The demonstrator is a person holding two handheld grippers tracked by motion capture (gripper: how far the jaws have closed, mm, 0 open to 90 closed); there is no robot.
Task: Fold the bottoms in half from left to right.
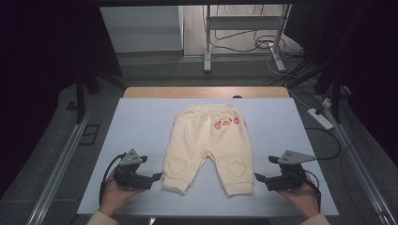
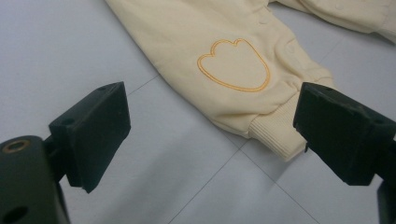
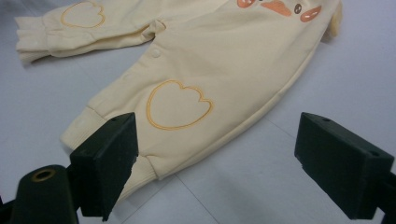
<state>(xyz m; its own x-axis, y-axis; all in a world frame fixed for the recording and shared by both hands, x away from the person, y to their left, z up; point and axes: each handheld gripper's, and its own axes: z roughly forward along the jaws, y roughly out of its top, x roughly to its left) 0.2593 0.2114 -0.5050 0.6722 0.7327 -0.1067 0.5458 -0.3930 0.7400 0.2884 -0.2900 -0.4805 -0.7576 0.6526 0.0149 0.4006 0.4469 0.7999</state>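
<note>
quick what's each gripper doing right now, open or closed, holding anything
Left gripper: open, holding nothing, beside the left leg cuff of the baby trousers.
Right gripper: open, holding nothing, beside the right leg cuff.

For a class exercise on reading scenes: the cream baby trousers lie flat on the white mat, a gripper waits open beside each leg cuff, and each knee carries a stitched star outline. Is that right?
Not quite. On the trousers each knee carries a stitched heart outline, not a star, as the left gripper view shows. The rest holds: mat, left gripper and right gripper open beside the cuffs.
</note>
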